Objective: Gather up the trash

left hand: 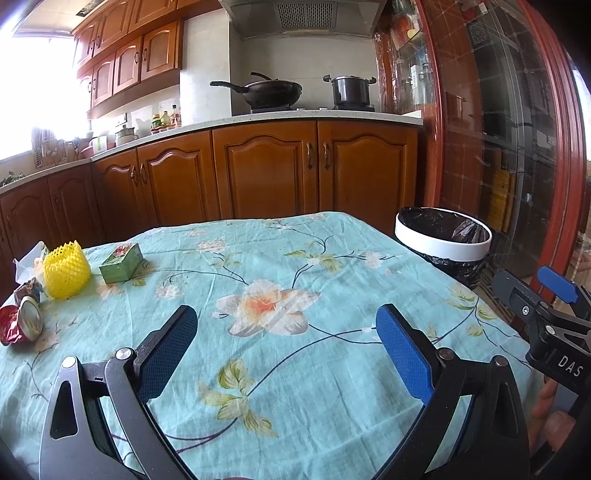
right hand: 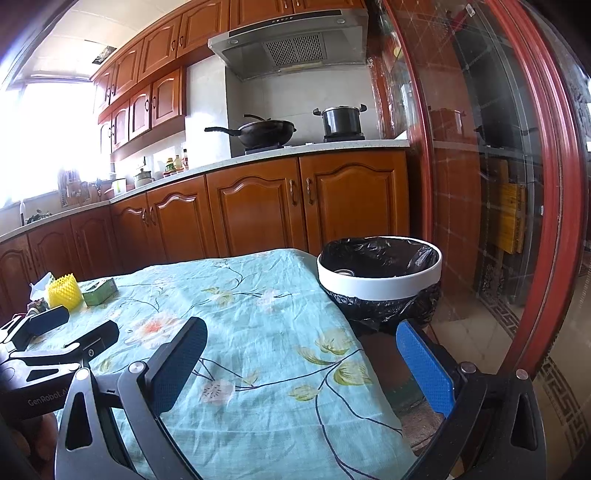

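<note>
Both wide open, holding nothing: left hand-held gripper (left hand: 286, 350), right hand-held gripper (right hand: 301, 365), over floral turquoise-clothed table (left hand: 295, 258). Reach far left for crushed red can (left hand: 20, 323), yellow foam net (left hand: 66, 271), small green box (left hand: 121, 262); then black-lined white bin (right hand: 380, 273).

You are standing in a home kitchen. Brown wooden cabinets (left hand: 258, 170) are running under a pale countertop (left hand: 288, 117), with matching wall cupboards (left hand: 125, 62) hanging above. A steel range hood (left hand: 303, 16) is hanging over a stove where a black wok (left hand: 271, 92) and a lidded pot (left hand: 350, 89) are sitting. Sauce bottles (left hand: 166, 120) are lining the counter, and a floral tablecloth (left hand: 280, 295) is covering the table before you.
</note>
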The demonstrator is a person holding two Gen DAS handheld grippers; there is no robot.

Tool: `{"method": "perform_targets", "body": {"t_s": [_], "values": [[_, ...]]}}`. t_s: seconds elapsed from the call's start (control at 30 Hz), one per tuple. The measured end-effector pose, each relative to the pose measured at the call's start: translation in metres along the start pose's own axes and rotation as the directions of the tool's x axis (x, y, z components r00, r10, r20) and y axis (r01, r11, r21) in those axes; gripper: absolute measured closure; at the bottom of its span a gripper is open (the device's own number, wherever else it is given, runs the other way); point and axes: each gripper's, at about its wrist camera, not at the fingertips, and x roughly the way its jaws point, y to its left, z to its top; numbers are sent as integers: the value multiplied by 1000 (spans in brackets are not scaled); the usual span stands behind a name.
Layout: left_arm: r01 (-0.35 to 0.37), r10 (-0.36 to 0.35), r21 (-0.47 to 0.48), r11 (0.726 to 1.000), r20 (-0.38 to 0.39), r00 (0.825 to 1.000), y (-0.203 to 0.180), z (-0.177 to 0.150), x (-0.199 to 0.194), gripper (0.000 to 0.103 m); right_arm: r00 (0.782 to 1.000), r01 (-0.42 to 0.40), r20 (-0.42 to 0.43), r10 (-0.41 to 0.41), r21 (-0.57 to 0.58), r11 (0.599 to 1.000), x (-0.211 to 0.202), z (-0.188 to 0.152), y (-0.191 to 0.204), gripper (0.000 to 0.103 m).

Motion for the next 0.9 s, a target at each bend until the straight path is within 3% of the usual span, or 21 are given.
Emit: {"method": "perform_targets", "body": {"t_s": [0.9], "values": [[0,0,8,1000,-3,1000,0,3,0,4,1000,-14,6,14,-4,1000,-3,5,4,0]]}}
